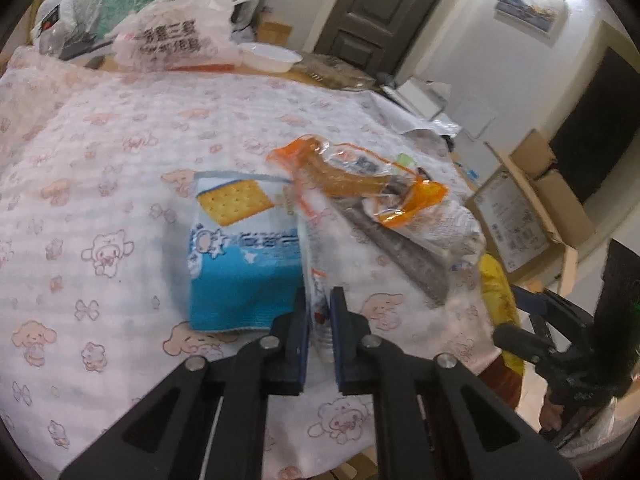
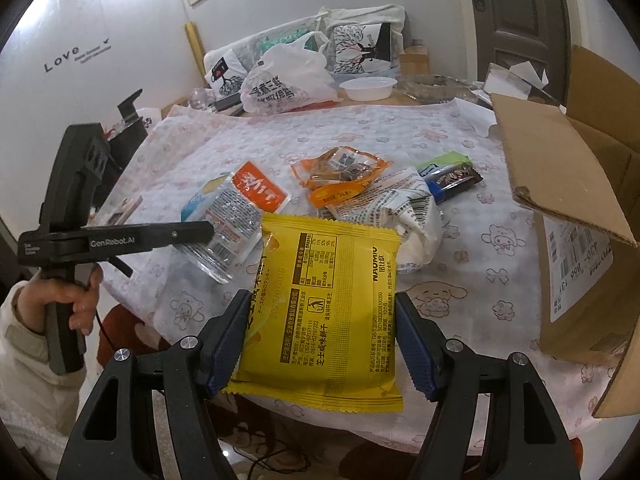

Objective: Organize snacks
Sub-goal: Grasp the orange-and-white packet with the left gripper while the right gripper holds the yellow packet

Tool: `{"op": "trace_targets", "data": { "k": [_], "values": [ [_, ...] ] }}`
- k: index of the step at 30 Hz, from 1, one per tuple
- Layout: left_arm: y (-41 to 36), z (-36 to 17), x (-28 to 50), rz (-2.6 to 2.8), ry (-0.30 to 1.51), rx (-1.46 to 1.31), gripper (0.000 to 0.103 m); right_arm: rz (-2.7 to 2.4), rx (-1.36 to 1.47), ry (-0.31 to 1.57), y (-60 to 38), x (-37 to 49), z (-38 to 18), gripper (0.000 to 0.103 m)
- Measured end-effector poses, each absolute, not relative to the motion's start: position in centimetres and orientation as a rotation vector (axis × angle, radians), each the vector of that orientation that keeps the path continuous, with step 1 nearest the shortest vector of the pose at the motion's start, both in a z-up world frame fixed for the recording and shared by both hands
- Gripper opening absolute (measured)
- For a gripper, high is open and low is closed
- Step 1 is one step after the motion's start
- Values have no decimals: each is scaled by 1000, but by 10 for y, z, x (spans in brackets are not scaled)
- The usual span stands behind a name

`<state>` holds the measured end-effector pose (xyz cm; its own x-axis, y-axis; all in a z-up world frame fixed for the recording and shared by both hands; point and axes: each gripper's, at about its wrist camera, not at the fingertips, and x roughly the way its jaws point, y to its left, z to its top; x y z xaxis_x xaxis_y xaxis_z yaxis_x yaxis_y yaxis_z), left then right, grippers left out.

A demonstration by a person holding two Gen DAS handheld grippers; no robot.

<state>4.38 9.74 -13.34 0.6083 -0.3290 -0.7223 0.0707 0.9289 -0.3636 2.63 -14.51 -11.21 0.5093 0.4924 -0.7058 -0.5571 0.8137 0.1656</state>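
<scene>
From the left wrist view, the left tongs (image 1: 320,300) are clamped on the edge of a clear-and-white snack packet (image 1: 318,280), which stands on edge between the two pads. A blue cracker pack (image 1: 240,256) lies just beside it on the surface (image 1: 100,160), which is covered with a pink cartoon-print cloth, and an orange packet (image 1: 352,178) rests on a crumpled white wrapper (image 1: 440,228) a little farther off. From the right wrist view, the right tongs (image 2: 320,332) hold a yellow biscuit pack (image 2: 324,312) across its width, pads touching both side edges, with the pack lifted over the near edge of the surface. An open cardboard box (image 2: 572,220) sits at the right, lying on its side with its flaps spread. The box looks like the likely place for the snacks, though that is a judgement. To do this step well, the yellow pack should be kept level and gripped gently, since the biscuits inside could break, and carried past the nearest flap before release. The left packet is held only by a thin edge and may slip, so it should move slowly. A dark bar (image 2: 452,178) lies near the box.
</scene>
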Motion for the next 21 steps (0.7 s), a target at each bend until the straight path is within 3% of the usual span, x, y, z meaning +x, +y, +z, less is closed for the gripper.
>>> {"op": "trace_targets", "data": {
  "k": [4,15,18,19,20,21],
  "values": [
    [92,-134,42,-427,899,-415,7,644,-91,823,-140,27,-112,66],
    [78,-141,47,-384,931,-365,8,621,-84,816,-147,28,-111,66],
    [78,-134,46,-380,909,-353,19,621,-82,817,-149,29,-111,66],
    [79,-130,47,-341,905,-339,36,622,-81,817,-149,29,-111,66],
    [79,-128,47,-312,901,-325,45,625,-81,817,-149,29,-111,66],
    [78,-125,48,-287,895,-306,47,627,-81,817,-149,29,-111,66]
  ]
}}
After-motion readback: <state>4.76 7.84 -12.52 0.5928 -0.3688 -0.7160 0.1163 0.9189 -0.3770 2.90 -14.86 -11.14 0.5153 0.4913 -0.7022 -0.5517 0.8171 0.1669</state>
